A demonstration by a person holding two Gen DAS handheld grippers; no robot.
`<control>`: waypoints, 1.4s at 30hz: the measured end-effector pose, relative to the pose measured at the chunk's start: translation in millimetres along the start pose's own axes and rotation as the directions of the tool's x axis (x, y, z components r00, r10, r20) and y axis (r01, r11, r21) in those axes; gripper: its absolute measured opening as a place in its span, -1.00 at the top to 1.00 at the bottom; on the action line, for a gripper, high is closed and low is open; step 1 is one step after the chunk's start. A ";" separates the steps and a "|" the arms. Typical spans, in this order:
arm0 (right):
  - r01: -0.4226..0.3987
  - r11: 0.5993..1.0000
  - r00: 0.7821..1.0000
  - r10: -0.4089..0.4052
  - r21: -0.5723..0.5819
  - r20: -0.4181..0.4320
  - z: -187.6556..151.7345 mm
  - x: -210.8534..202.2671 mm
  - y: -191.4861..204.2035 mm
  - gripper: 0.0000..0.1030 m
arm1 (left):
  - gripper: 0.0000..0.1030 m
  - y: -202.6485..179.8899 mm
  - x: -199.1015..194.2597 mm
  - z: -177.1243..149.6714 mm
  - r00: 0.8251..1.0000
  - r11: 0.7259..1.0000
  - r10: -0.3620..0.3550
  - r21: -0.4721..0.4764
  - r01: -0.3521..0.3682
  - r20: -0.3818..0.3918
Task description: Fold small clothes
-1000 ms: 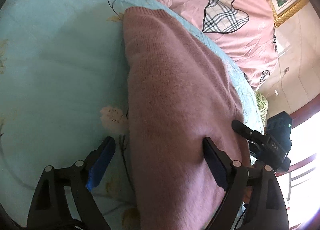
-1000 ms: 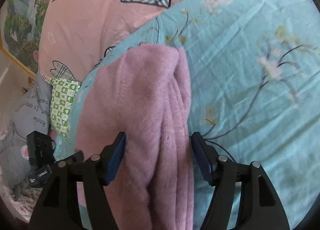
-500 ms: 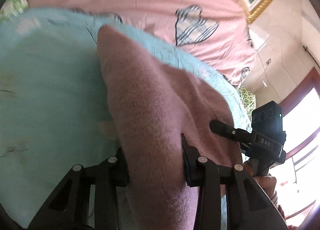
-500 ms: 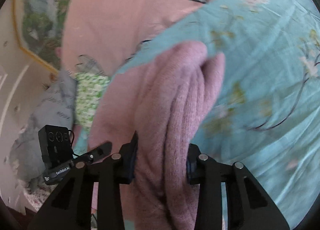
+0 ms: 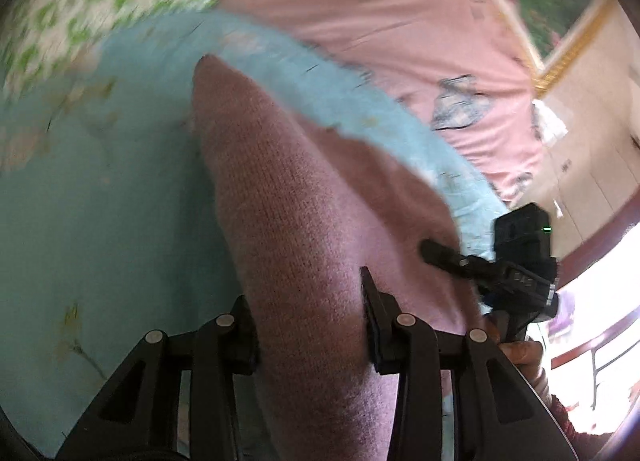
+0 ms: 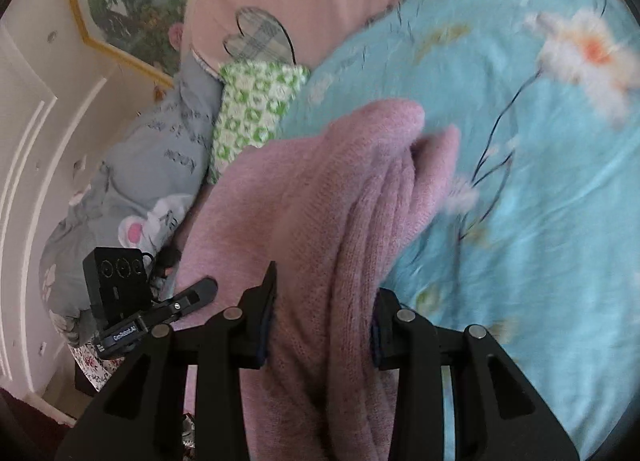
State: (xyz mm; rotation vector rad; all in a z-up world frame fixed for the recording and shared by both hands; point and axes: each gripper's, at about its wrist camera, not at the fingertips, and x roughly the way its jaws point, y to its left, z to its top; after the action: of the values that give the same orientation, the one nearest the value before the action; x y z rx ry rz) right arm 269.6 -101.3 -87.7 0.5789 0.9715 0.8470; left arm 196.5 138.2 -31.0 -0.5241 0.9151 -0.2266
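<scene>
Both pairs of jaws are clenched on the same garment: the left gripper point(image 5: 308, 325) pinches a thick fold of the pink knitted sweater point(image 5: 304, 229) between its black fingers, and the right gripper point(image 6: 324, 321) squeezes a bunched, ridged roll of that sweater point(image 6: 332, 197) between its own. In the left wrist view the right gripper point(image 5: 516, 273) shows at the sweater's far edge, its finger lying on the knit; in the right wrist view the left gripper point(image 6: 120, 293) shows at the opposite edge.

The sweater lies on a bed, stretched between the two grippers and draped over a light blue blanket point(image 6: 520, 165) printed with dark thin stems and pale flowers with orange centres. The same blue blanket point(image 5: 100, 197) fills the left side of the left wrist view, blurred. Beyond it lies a pink sheet point(image 5: 400, 25) with plaid heart patches point(image 6: 260, 37). A green-and-white patterned cloth point(image 6: 252, 109) rests at the blanket's edge, just beside a grey pillow point(image 6: 160, 165) with dark lettering and a white cartoon animal.

Behind the bed, a cream panelled wall point(image 6: 40, 141) carries a gold-framed picture point(image 6: 132, 5) of greenery and flowers; that frame point(image 5: 560, 21) also shows at the upper right of the left wrist view. Bright light and a reddish-brown frame point(image 5: 592, 245) fill the lower right there, too washed out to make out more. Much of both views is smeared by motion blur.
</scene>
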 end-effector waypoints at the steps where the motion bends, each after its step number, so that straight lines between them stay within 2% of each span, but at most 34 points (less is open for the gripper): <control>1: 0.019 1.000 1.000 -0.019 0.000 -0.004 -1.7 0.8 -3.6 0.26 | 0.13 9.1 6.3 -3.4 1.000 1.000 0.001 -0.024 -0.002 -0.014; 4: 0.083 0.996 0.996 -0.082 0.022 -0.027 -2.8 8.1 -13.5 0.14 | -0.08 23.2 11.5 -10.2 1.000 0.997 -0.019 -0.078 0.019 -0.007; 6: 0.101 0.995 0.995 -0.101 0.017 -0.026 -1.8 7.9 -11.1 0.07 | -0.21 23.2 8.8 -12.2 1.000 0.996 0.012 -0.083 -0.011 0.003; 7: 0.116 0.993 0.993 -0.115 0.014 -0.026 -1.2 6.9 -8.6 -0.05 | -0.29 21.4 7.2 -12.9 0.999 0.996 0.032 -0.086 -0.032 0.004; 11: 0.145 0.989 0.989 -0.145 0.016 0.001 -0.8 -7.1 2.0 -0.10 | -0.30 12.8 -10.1 -17.3 0.997 0.993 0.081 -0.090 -0.080 0.005; 16: 0.175 0.984 0.976 -0.176 0.018 0.128 -14.7 -49.0 27.9 -0.10 | -0.31 3.3 -47.0 -34.5 0.986 0.986 0.155 -0.066 -0.150 0.065; 19: 0.191 0.982 0.964 -0.184 -0.015 0.192 -29.9 -68.3 52.3 -0.09 | -0.30 -3.4 -58.5 -45.7 0.973 0.977 0.211 -0.049 -0.207 0.090; 22: 0.193 0.979 0.968 -0.179 -0.062 0.174 -46.3 -64.6 68.6 -0.07 | -0.30 -7.9 -58.0 -55.6 0.952 0.957 0.291 -0.003 -0.292 0.093; 26: 0.269 0.960 0.957 -0.257 -0.082 0.133 -61.8 -45.9 64.5 -0.06 | -0.30 -9.2 -51.9 -59.8 0.956 0.959 0.282 0.002 -0.283 0.077; 27: 0.275 0.959 0.957 -0.267 -0.065 0.110 -64.8 -38.5 58.2 0.03 | -0.31 -9.0 -51.8 -61.9 0.955 0.957 0.288 0.008 -0.289 0.078; 30: 0.261 0.965 0.963 -0.258 -0.033 0.074 -67.7 -30.8 48.3 0.65 | -0.33 -7.9 -47.7 -62.4 0.955 0.956 0.291 0.004 -0.292 0.063; 31: 0.264 0.964 0.962 -0.261 -0.036 0.077 -67.8 -32.7 49.8 0.72 | -0.33 -8.5 -49.1 -60.7 0.956 0.958 0.286 -0.003 -0.286 0.062; 35: 0.252 0.964 0.959 -0.237 -0.082 0.155 -53.8 -59.6 76.3 0.80 | -0.31 -20.8 -47.3 -53.5 0.950 0.951 0.304 0.029 -0.306 0.072; 37: 0.287 0.952 0.948 -0.267 -0.105 0.172 -48.3 -68.2 80.3 0.84 | -0.34 -21.6 -39.6 -54.8 0.952 0.952 0.301 0.039 -0.303 0.047; 42: 0.398 0.916 0.915 -0.393 -0.045 0.086 -56.3 -52.5 28.6 0.96 | -0.38 -16.8 -21.9 -60.9 0.956 0.955 0.294 0.044 -0.294 0.010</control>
State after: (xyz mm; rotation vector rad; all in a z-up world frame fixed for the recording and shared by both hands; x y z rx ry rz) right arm 193.9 -125.7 -67.3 0.3400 0.9481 0.4860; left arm 135.1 112.3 -37.3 -0.3406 0.9699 0.0244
